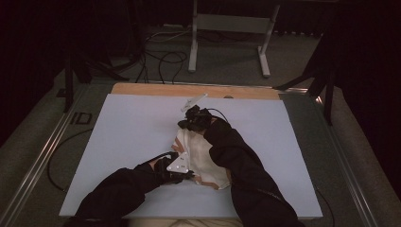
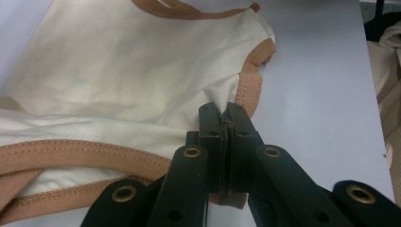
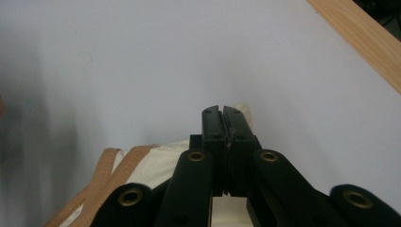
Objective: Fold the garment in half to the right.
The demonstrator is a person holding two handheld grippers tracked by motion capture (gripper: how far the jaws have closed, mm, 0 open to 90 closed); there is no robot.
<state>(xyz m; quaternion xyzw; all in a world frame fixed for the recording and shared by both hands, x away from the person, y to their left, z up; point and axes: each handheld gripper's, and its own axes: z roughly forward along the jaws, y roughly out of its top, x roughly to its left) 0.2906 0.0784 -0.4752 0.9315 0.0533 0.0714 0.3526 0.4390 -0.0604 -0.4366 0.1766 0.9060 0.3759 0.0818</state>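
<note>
Right now both grippers pinch the cream cloth (image 1: 203, 158) lying mid-table (image 1: 127, 142): left gripper (image 1: 189, 176) clamped on its tan-trimmed near edge, right gripper (image 1: 185, 124) clamped on the far corner.

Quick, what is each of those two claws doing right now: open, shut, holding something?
Left gripper: shut on the tan-trimmed edge of the cream garment.
Right gripper: shut on the garment's far edge.

Table (image 1: 137, 90): wooden top, covered by a pale blue sheet (image 1: 132, 137). Cream garment with tan trim (image 1: 201, 151) near the front edge, centre.
</note>
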